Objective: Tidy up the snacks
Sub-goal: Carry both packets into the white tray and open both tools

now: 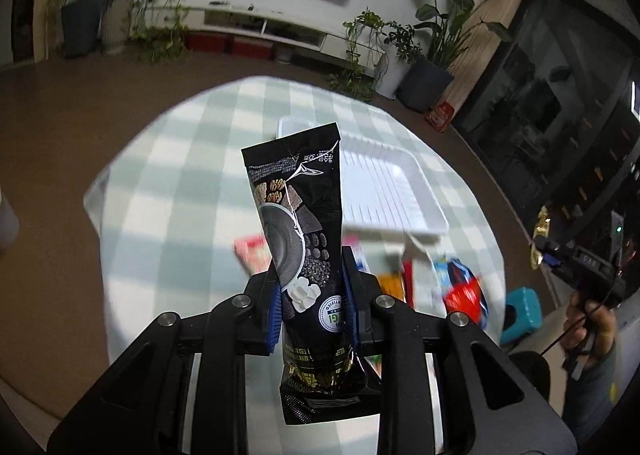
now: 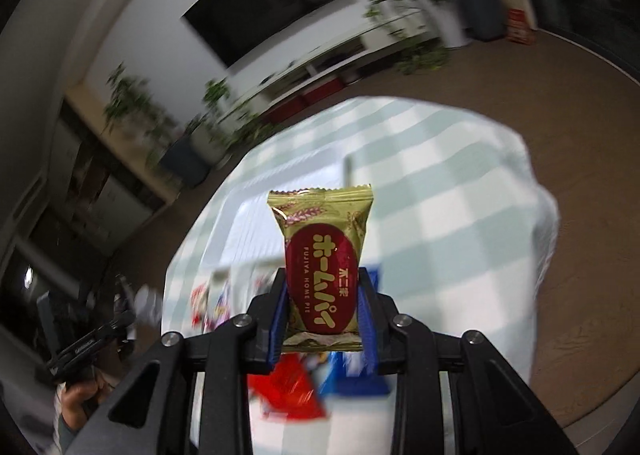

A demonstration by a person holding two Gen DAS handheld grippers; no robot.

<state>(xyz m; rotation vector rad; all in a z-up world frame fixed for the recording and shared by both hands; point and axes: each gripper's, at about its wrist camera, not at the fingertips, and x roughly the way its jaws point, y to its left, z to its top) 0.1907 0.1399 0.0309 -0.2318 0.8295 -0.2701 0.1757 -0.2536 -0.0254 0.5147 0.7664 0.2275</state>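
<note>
Left jaws clamping black sachet [image 1: 298, 223], right jaws clamping gold pie packet [image 2: 322, 267]

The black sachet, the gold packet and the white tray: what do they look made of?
Black sachet: glossy plastic film, with creases that catch light. Gold packet: shiny foil-like film, crimped serrated top edge. White tray: probably moulded plastic, smooth, ribbed floor; blur leaves it open.
</note>
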